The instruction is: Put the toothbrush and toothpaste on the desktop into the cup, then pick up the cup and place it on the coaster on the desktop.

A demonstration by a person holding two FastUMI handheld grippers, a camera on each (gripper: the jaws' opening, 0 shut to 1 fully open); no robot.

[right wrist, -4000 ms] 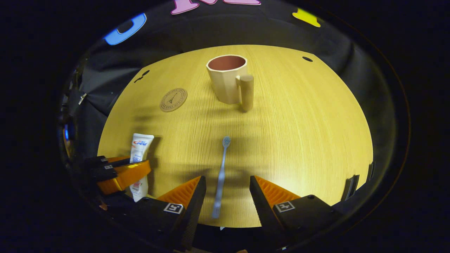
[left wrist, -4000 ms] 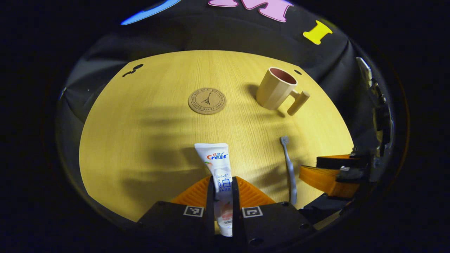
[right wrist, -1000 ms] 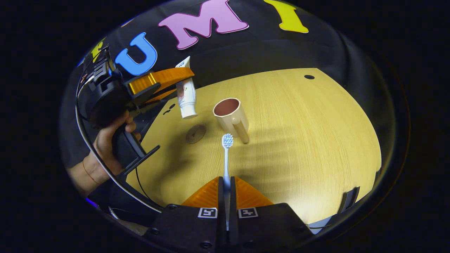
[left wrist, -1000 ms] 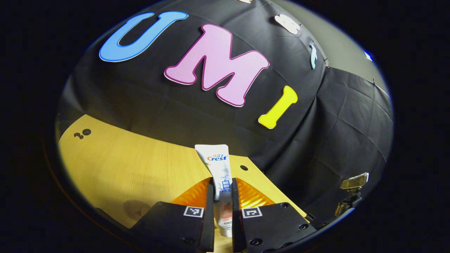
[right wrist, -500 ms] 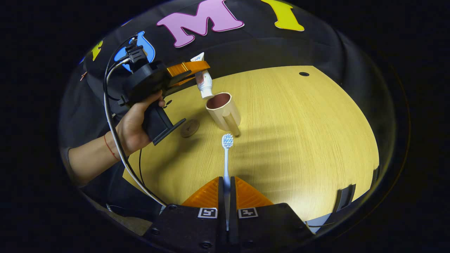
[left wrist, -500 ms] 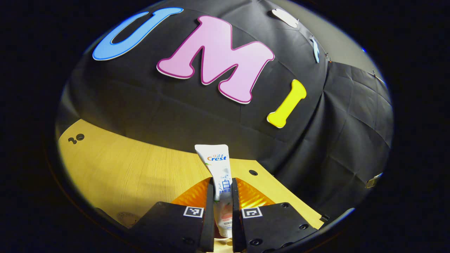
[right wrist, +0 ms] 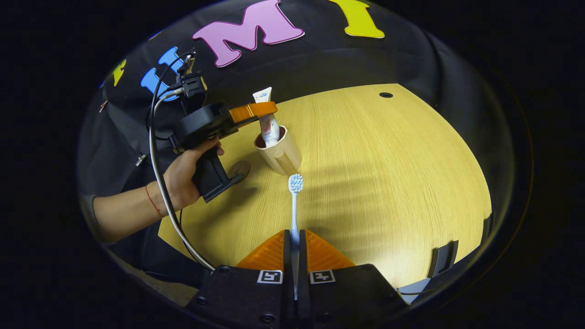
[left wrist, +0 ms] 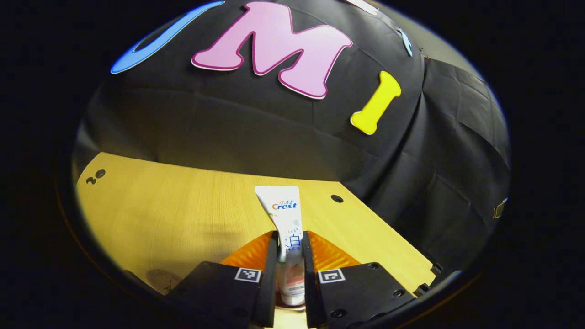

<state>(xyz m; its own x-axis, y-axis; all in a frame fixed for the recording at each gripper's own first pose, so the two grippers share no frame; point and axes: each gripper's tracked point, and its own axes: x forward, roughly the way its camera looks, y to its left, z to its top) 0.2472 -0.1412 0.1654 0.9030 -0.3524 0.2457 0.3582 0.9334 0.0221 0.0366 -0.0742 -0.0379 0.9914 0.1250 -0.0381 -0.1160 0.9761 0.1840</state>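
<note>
In the right gripper view, the right tool [right wrist: 295, 256] is closest. Its 2 fingers are squeezed tight on the handle of the toothbrush [right wrist: 294, 210]. The toothbrush sticks straight out ahead of the tool, up off the table [right wrist: 388, 173], and its bristle head is at the far end.

Just past the bristle head stands the cup [right wrist: 279, 153], a bit to the left. It sits upright on the table with its handle turned toward the right tool. The toothpaste [right wrist: 268, 122] stands up in the cup with its cap end down inside and its flat end sticking out above the rim.

The left tool [right wrist: 267, 109] comes in from the left of the cup, held by a hand [right wrist: 185, 176]. Its fingers are clamped on the toothpaste just above the cup's rim. A cable hangs down from that tool past the wrist. The coaster [right wrist: 239, 169] lies flat on the table just left of the cup, partly hidden behind the tool's grip.

In the left gripper view, the left tool [left wrist: 289, 269] pinches the toothpaste [left wrist: 286, 228] between its 2 fingers, and the flat end points away from the tool. A little of the coaster [left wrist: 161, 278] shows low on the left. Beyond the tube, the table [left wrist: 173, 214] runs to its far edge.
</note>
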